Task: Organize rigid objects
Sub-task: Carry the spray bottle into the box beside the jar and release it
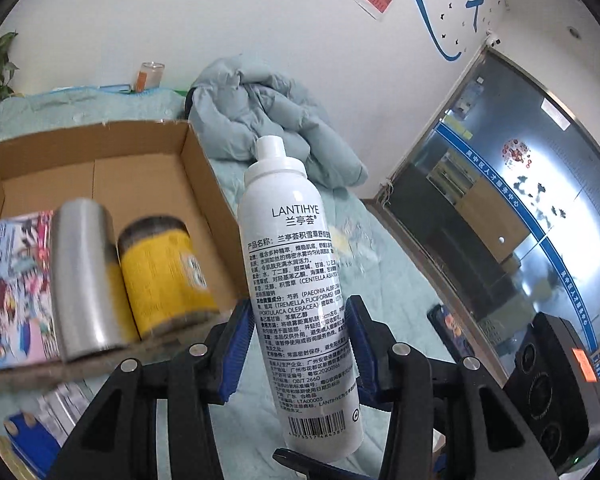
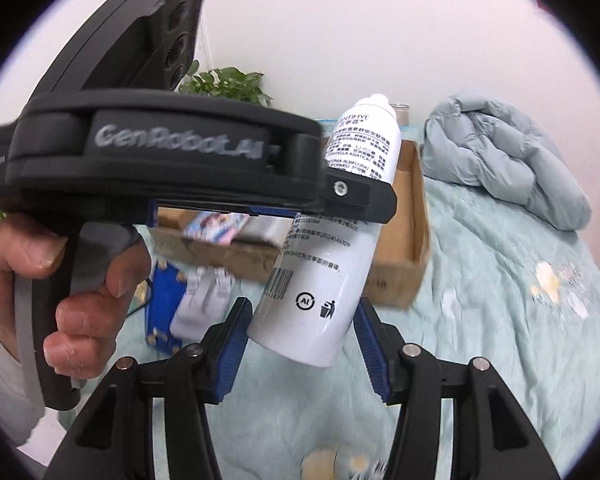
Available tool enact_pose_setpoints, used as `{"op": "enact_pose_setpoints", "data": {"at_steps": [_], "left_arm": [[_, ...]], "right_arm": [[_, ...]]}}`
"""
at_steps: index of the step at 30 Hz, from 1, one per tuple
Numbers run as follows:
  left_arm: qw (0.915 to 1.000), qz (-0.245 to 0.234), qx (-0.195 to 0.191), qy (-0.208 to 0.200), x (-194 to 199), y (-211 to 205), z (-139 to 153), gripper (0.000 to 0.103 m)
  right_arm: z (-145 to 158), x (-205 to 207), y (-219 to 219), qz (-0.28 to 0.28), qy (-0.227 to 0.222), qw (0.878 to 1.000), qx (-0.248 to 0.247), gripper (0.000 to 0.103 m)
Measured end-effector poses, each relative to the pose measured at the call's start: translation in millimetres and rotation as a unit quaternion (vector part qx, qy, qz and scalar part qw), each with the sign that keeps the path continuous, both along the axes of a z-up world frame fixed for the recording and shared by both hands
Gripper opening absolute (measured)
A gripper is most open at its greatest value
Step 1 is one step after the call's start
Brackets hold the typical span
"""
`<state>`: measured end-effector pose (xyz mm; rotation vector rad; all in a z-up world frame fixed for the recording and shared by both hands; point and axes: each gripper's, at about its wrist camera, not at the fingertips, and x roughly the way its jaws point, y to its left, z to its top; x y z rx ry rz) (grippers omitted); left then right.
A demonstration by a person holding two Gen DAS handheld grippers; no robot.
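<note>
Left tongs [image 1: 296, 344] clamp white spray bottle [image 1: 296, 280] mid-body. Right tongs [image 2: 300, 344] pinch its base, bottle tilted between both. Cardboard box [image 1: 196, 168] left of left tongs. Risk: uneven pull twists smooth bottle, slips onto bedspread [image 2: 500, 280].

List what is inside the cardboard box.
Inside the cardboard box lie a colourful printed packet, a silver cylinder and a yellow can, side by side. The floor beneath them is hidden.
</note>
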<state>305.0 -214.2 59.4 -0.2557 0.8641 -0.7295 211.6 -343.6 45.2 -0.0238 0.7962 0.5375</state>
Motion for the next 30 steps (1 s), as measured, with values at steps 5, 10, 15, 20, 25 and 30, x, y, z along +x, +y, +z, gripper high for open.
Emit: {"op": "enact_pose_setpoints", "data": {"at_steps": [5,10,15,20,25,30], "left_arm": [[0.9998,0.01,-0.013,0.015,51,4,18,0.044],[0.9985,0.024,-0.006,0.049,104,-11,2,0.044],[0.9946,0.035,-0.009,0.097,146,-18,-38,0.044],[0.9908,0.035,-0.004,0.13,173,-28,-68,0.044],[0.9894,0.021,0.012,0.143,176,-37,-87,0.045],[0.9886,0.02,0.027,0.147,175,-41,-86,0.046]], "right_arm": [[12,44,-8,0.019,0.017,1.0,0.006,0.052],[2,88,-9,0.028,0.058,0.998,-0.009,0.052],[-25,115,-10,0.019,0.094,0.995,-0.035,0.049],[-48,135,-15,0.003,0.119,0.992,-0.051,0.048],[-65,141,-19,-0.011,0.146,0.988,-0.057,0.048],[-67,141,-19,-0.017,0.153,0.987,-0.045,0.048]]}}
